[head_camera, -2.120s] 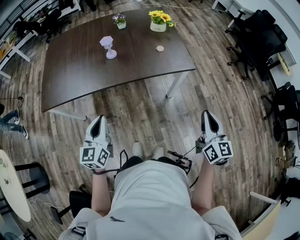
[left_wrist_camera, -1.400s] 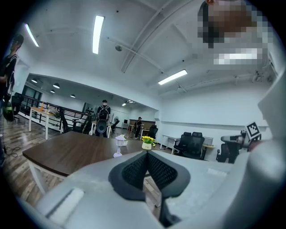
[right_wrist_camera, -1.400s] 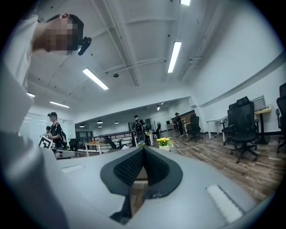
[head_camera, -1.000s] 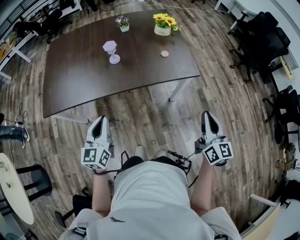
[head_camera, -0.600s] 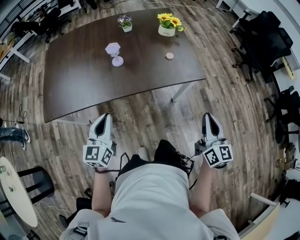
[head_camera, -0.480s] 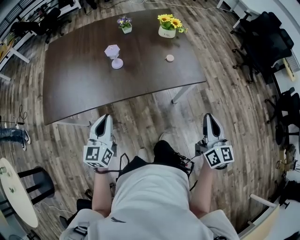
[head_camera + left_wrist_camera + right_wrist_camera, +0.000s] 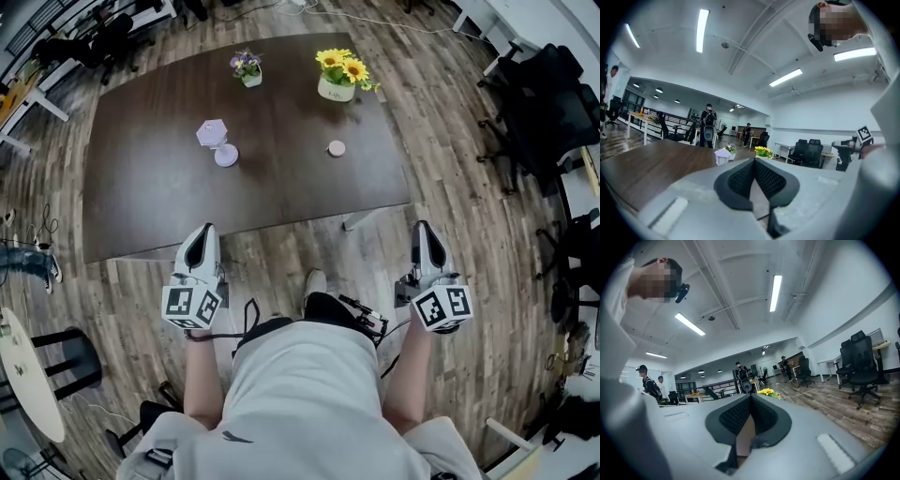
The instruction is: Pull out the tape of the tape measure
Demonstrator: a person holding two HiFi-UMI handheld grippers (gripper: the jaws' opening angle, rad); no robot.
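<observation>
Grey shirt (image 7: pixel 302 394), white left hand-held gripper (image 7: pixel 200 236) and right hand-held gripper (image 7: pixel 427 234), marker cubes (image 7: pixel 191 307)

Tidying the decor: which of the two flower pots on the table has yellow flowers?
The bigger white pot, on the right. The smaller pot to its left holds purple flowers.

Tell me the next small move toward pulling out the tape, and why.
Probably step up to the table and move the right gripper toward the small round pink thing, likely the tape measure, opening its jaws. It and the left gripper are both shut, empty, and held well back from that thing.
</observation>
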